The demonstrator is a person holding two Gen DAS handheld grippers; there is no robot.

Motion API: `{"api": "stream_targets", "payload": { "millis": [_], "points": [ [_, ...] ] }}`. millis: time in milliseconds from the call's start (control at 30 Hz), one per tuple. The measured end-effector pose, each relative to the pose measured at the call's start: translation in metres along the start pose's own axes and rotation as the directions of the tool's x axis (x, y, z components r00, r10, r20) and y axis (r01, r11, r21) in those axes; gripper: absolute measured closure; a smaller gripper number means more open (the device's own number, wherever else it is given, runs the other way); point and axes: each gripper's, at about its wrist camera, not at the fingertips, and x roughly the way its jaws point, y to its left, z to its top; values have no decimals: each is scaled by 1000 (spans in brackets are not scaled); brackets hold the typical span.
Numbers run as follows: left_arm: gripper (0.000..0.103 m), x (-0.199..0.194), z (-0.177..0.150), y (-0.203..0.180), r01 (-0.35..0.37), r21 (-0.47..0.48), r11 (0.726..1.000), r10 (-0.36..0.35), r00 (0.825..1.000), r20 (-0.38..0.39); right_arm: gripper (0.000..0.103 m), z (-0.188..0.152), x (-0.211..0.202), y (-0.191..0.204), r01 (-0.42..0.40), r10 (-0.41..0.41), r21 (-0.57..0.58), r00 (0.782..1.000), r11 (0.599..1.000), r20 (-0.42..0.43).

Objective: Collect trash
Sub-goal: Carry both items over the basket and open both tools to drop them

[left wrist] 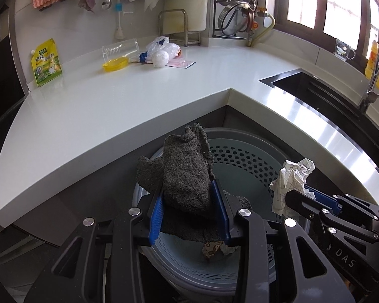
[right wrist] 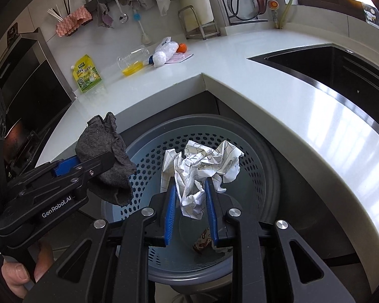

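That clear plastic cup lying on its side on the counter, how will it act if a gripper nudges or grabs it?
The clear cup lies on its side, so a nudge will probably roll it. It looks thin and empty, likely light and prone to crushing under a firm squeeze. Its smooth wall may slip between the pads.
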Motion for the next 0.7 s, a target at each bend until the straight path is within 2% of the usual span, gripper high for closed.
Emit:
{"api": "stream_targets", "payload": {
  "millis": [633,700],
  "points": [
    [64,12,-4,7,6,-19,1000,-7,999,-33,80,-1,13,-3,8,-7,19,999,1000,-32],
    [61,12,-5,8,5,-21,1000,-6,1000,-31,77,0,14,-4,7,-7,23,999,1000,-34]
  ]
}}
